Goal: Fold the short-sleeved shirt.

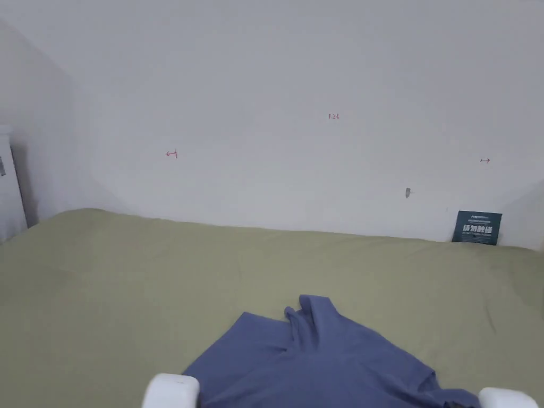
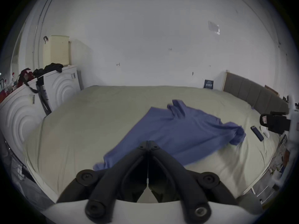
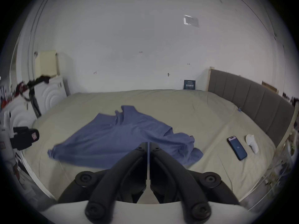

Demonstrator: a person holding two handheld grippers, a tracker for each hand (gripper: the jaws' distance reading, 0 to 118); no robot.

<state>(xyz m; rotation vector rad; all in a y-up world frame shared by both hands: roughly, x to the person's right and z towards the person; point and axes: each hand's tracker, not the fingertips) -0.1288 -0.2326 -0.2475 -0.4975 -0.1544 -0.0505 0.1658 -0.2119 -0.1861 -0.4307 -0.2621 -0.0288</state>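
The short-sleeved shirt (image 1: 319, 361) lies crumpled on the bed (image 1: 106, 276), blue cloth on a pale green sheet, at 6 o'clock in the head view. One part is bunched toward 12 o'clock; another part is heaped at the shirt's right side. The garment is not spread flat, so folding has not started in any visible way.

The left gripper (image 2: 148, 142) is held above the near edge of the bed, at 6 o'clock in its own view. Its fingers are closed against each other and grip nothing. The right gripper (image 3: 148, 144) is held in the same manner; its fingers are almost together, with a thin slit between them, and nothing is held. Both point across the shirt toward the wall, probably to keep the whole garment in sight before a grasp is chosen.

A phone (image 3: 237, 148) and a small white object (image 3: 251, 143) lie on the bed at 3 o'clock of the shirt, well apart from it.

Judged next step: open the fingers, take two edges and spread the shirt flat. The heaped part may hide a sleeve.
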